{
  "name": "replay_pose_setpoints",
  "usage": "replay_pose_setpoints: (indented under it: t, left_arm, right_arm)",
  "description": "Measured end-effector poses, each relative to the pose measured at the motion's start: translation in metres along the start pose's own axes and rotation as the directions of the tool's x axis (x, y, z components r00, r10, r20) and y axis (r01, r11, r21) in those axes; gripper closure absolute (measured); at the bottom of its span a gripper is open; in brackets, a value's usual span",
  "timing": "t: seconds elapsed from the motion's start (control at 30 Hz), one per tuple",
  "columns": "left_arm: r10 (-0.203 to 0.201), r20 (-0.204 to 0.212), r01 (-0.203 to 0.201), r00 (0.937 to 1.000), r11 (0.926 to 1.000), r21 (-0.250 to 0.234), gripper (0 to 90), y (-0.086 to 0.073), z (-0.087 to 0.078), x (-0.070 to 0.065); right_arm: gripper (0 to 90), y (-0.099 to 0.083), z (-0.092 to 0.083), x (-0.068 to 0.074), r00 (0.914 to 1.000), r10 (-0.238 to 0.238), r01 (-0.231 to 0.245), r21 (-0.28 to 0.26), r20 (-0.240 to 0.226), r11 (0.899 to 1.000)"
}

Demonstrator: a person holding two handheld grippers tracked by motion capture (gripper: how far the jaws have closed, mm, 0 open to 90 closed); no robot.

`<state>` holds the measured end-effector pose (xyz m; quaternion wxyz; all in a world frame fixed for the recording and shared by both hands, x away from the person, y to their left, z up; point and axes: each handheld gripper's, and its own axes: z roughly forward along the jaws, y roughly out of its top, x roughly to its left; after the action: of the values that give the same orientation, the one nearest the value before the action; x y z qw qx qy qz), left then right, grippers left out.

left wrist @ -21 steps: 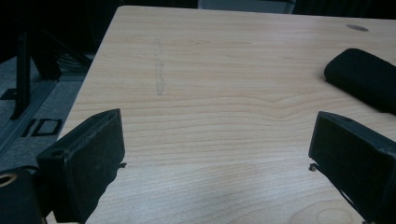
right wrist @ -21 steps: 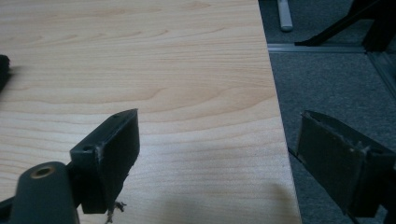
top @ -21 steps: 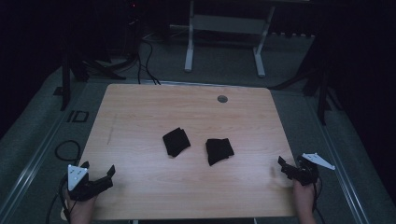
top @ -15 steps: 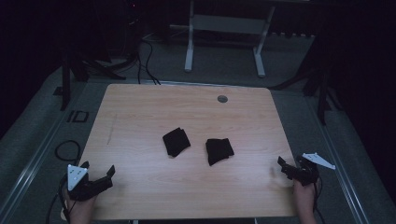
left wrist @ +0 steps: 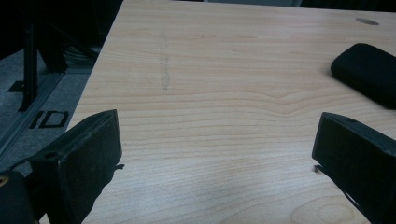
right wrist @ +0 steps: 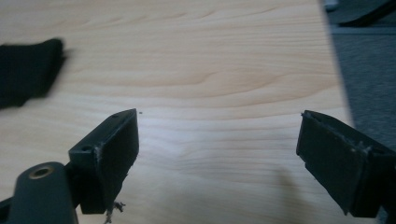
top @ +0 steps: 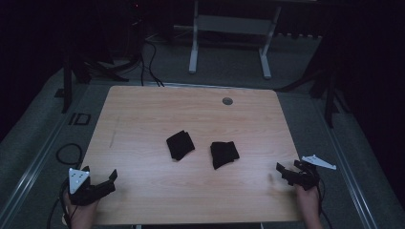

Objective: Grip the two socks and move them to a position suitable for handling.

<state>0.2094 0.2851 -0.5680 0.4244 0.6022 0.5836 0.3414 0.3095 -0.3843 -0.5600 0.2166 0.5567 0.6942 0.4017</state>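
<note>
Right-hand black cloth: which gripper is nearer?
Right. The right gripper sits just right of and below the cloth, near the table's right edge; the left gripper is far off at the near-left corner.

Two black folded cloths lie flat on the counter (top: pixel 143 119), side by side and apart. The left cloth (top: pixel 180 144) lies ahead and to the right of the left gripper (top: pixel 100 180); the right cloth (top: pixel 224 153) lies ahead and left of the right gripper (top: pixel 290 172), both well clear.
</note>
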Motion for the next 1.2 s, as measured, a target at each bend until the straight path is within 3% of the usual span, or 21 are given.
replay_pose_setpoints:
  t: [0.23, 0.37, 0.5, 0.63, 0.67, 0.8, 0.97, 1.2]
  left_arm:
    - [-0.002, 0.02, 0.002, 0.9998, 1.0, -0.007, 1.7, 0.0, 0.0, -0.003]
    - [-0.002, 0.024, 0.002, 0.9997, 1.0, -0.009, 1.7, 0.0, 0.0, -0.004]
    - [0.002, 0.033, -0.002, 0.9995, 0.9999, -0.011, 1.7, 0.0, 0.0, -0.006]
    - [0.0, 0.041, 0.001, 0.9992, 0.9999, -0.014, 1.7, 0.0, 0.0, -0.007]
    - [0.002, 0.041, -0.001, 0.9992, 0.9999, -0.012, 1.7, 0.0, 0.0, -0.007]
    - [0.008, 0.046, -0.007, 0.9989, 0.9999, -0.007, 1.7, 0.0, 0.0, -0.007]
    - [0.004, 0.053, -0.004, 0.9986, 0.9999, -0.011, 1.7, 0.0, -0.001, -0.007]
    - [0.01, 0.056, -0.009, 0.9984, 0.9998, -0.016, 1.7, 0.001, -0.002, -0.007]
  right_arm:
    - [13.4, 0.007, 0.005, 0.016, 0.9971, -0.064, 0.066, 0.045, -0.042, 0.997]
    - [13.8, 0.014, 0.012, 0.03, 0.9906, -0.057, 0.069, 0.097, -0.125, 0.993]
    - [12.9, 0.021, 0.017, 0.047, 0.9833, -0.097, 0.111, 0.087, -0.154, 0.99]
    - [12.9, 0.03, 0.022, 0.06, 0.9813, -0.118, 0.13, 0.067, -0.152, 0.989]
    - [13.3, 0.035, 0.024, 0.067, 0.9759, -0.128, 0.136, 0.032, -0.177, 0.99]
    - [13.3, 0.043, 0.033, 0.081, 0.9683, -0.168, 0.178, 0.04, -0.185, 0.983]
    - [14.6, 0.053, 0.05, 0.11, 0.9455, -0.231, 0.248, 0.047, -0.229, 0.968]
    - [18.2, 0.063, 0.076, 0.139, 0.9267, -0.262, 0.288, 0.059, -0.269, 0.956]
